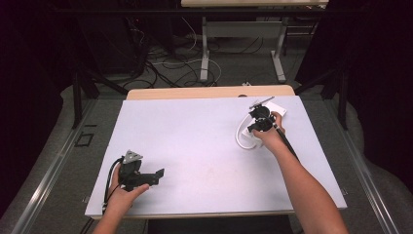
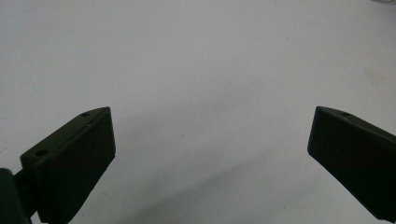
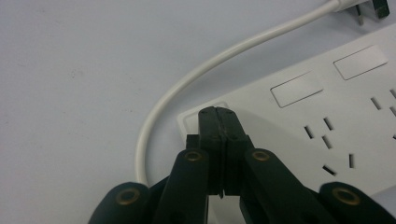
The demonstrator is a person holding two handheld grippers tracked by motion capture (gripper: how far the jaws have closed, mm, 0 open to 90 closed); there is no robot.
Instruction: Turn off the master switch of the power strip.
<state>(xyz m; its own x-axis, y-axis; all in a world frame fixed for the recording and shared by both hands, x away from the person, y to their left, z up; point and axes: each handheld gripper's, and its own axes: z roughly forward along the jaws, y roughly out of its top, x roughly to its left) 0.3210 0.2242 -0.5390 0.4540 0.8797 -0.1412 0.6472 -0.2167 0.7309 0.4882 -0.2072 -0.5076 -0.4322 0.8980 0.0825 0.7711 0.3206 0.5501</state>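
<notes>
At the near left of the white table (image 1: 195,146), the left gripper (image 2: 210,154) rests with jaws spread wide on nothing. Far right, the right gripper (image 3: 218,116), jaws pressed together, tips onto the one white plastic power strip (image 3: 327,107), probably at its switch. The strip looks light, rigid and slippery, best gripped across its long edges; its single white cord (image 3: 196,79) is bendy.

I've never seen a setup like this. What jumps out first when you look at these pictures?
Most striking is the white power strip at the far right of the white table, its cable curling beside it. The right hand-held gripper has its jaws shut, with the tips at the strip's end switch. Near the front left, the left hand-held gripper has its jaws wide apart over bare tabletop.
</notes>
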